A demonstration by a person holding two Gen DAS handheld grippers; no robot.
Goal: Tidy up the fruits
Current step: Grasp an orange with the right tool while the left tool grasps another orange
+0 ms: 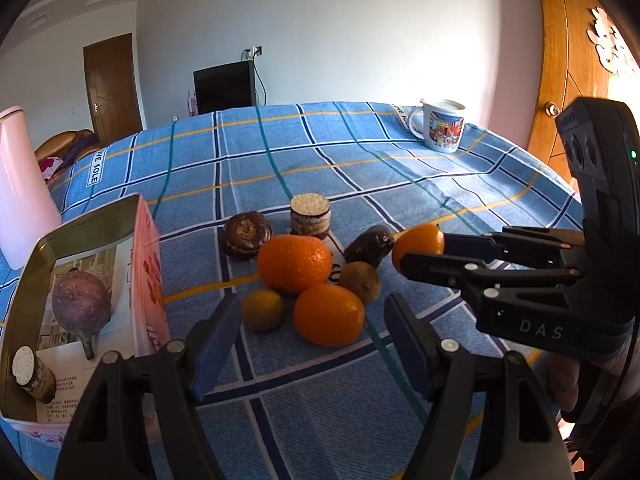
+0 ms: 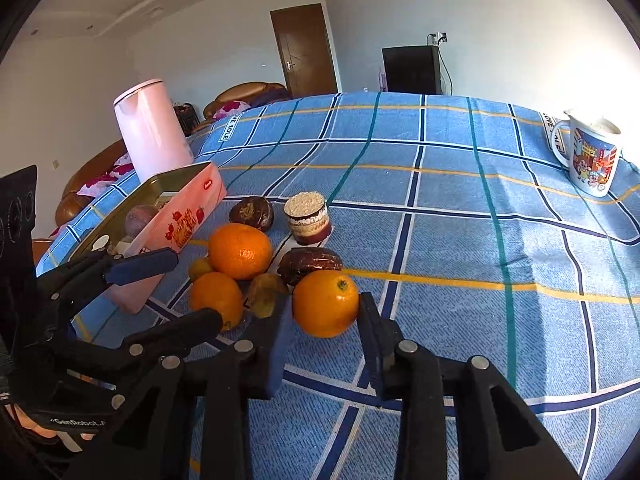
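Note:
A pile of fruit lies on the blue checked tablecloth (image 1: 360, 168). My right gripper (image 2: 325, 312) has its jaws on either side of an orange (image 2: 325, 303); in the left wrist view that orange (image 1: 418, 245) sits between its fingertips (image 1: 452, 242). My left gripper (image 1: 312, 316) is open, with another orange (image 1: 329, 314) lying just beyond its pads. A larger orange (image 1: 294, 263), two small yellowish fruits (image 1: 263, 309) (image 1: 360, 281), two dark brown pieces (image 1: 246, 234) (image 1: 369, 245) and a layered cake piece (image 1: 310, 216) make up the pile.
A pink tin box (image 1: 146, 276) at the left holds a purple round fruit (image 1: 81, 303) and a small cake piece (image 1: 32, 374). A pink kettle (image 2: 152, 146) stands behind it. A printed mug (image 1: 442, 124) stands at the far right.

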